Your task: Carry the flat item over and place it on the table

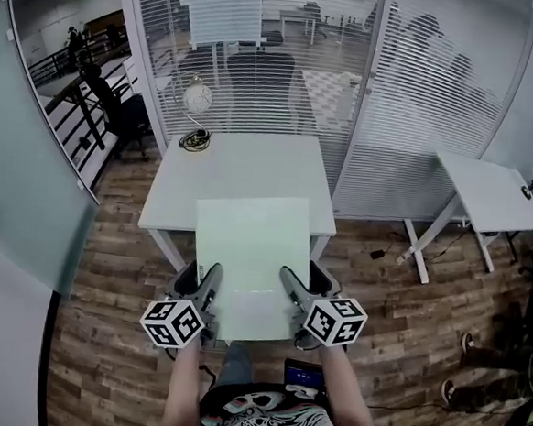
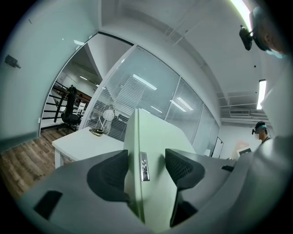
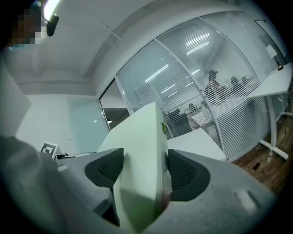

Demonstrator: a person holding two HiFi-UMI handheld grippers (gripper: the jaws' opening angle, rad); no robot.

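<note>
Right at my waist, my left gripper and my right gripper each pinch one long side edge of the flat panel, close to its nearest end. My left fingers press on either face of the board, with its thin edge running straight out between them. A small metal plate sits on that edge, just between the pads. My right fingers clamp the opposite edge the same way, and a little round yellow-green spot shows further along that rim.

The panel is a thin, plain rectangle, pale mint green and smooth on top, held roughly level between my two hands. Its near part hangs over the wood-plank floor, and its far part overlaps the near half of the white table. Whether it touches the tabletop I cannot tell.

Beyond it, at the table's far left corner, stand a small white fan and a coil of cable. Further back are glass walls with blinds, and off to the right is a second white table.
</note>
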